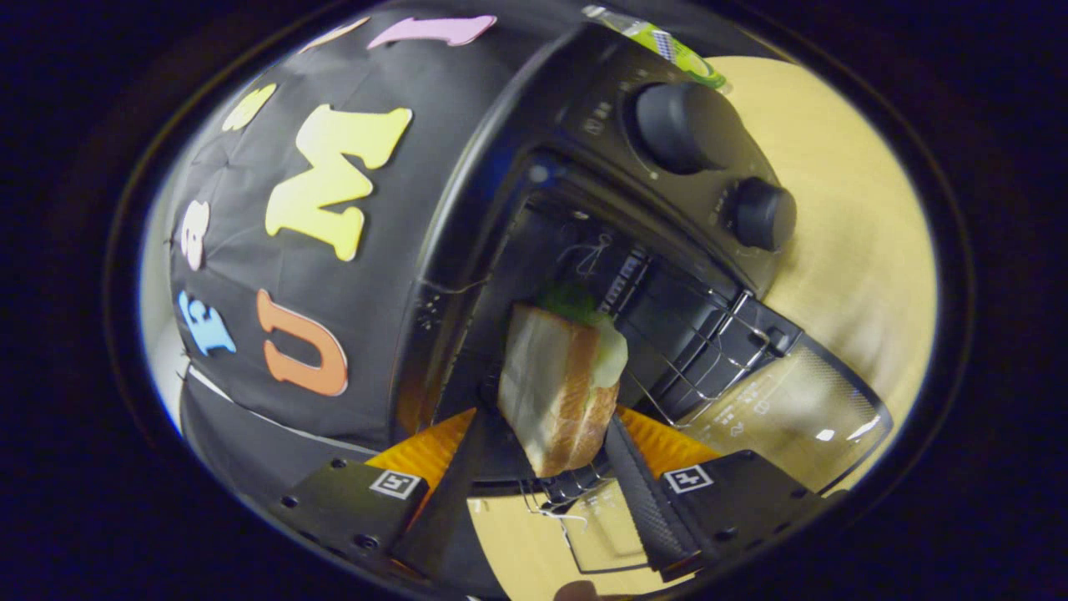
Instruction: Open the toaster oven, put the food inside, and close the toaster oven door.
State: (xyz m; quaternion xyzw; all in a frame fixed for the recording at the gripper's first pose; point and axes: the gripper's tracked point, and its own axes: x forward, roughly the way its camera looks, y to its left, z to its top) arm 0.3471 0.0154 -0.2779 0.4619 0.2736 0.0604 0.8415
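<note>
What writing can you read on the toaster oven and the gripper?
Toaster oven panel, marks by the knobs: too small to read.
Open door glass, white print: too blurred to read.
Gripper, shut on the sandwich: two square code tags, no words.

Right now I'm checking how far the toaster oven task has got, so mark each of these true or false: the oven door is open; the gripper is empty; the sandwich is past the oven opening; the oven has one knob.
1. The toaster oven door is open. True.
2. The gripper is empty. False: its fingers look pressed on the sandwich.
3. The sandwich is at the oven opening, over the wire rack. True.
4. The oven has one knob. False: two knobs, a larger knob and a smaller knob.
</note>
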